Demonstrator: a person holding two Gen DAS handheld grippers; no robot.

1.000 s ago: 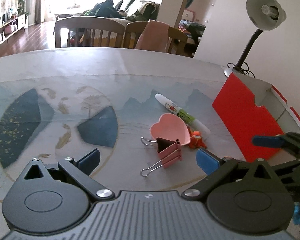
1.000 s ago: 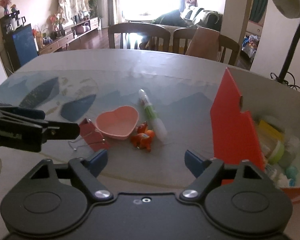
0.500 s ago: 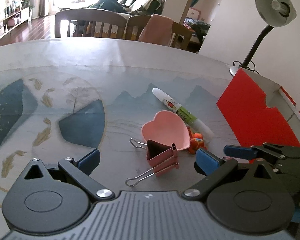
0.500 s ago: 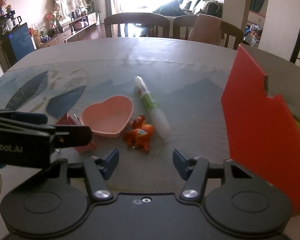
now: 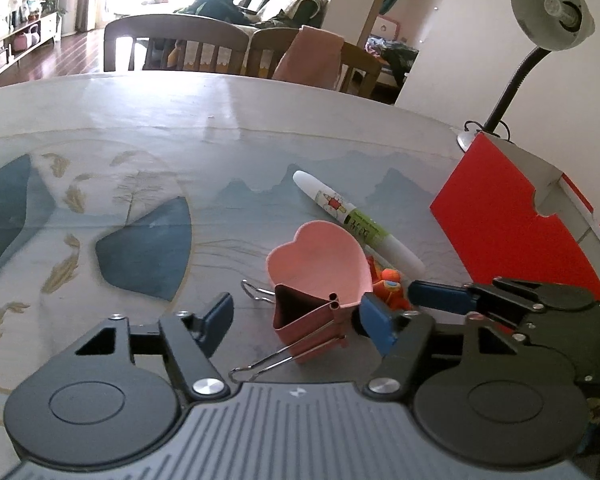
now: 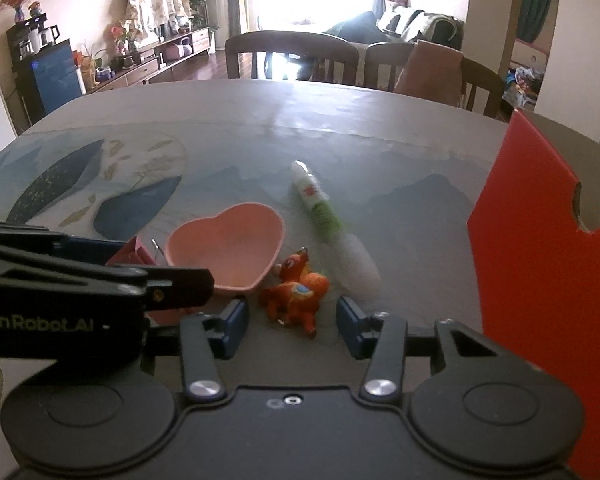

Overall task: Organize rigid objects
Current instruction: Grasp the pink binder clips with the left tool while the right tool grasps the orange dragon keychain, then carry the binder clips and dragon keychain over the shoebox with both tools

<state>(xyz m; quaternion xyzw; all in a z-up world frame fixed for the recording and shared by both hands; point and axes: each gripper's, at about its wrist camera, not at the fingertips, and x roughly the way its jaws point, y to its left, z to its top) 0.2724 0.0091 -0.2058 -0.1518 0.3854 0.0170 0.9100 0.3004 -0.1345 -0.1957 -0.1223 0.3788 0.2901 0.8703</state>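
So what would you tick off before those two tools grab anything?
1. Clip sits between the left tool fingers: ok.
2. Left tool closing, pads not yet on the clip: ok.
3. Toy centred before the right tool: ok.
4. Right tool closing, pads clear of the toy: ok.
5. Bowl touching the clip, may get nudged: not ok.
6. Room in the red box: cannot tell.

On the table [image 5: 260, 120] lie a patterned mat [image 5: 140, 208], heart dish [image 5: 320, 256], marker [image 5: 356, 220], binder clip [image 5: 308, 320], toy deer [image 6: 296, 296], red box [image 5: 508, 232].

Red box [image 6: 540, 280] cut by right edge — orange toy [image 5: 390, 286] half hidden behind heart dish [image 5: 320, 264].
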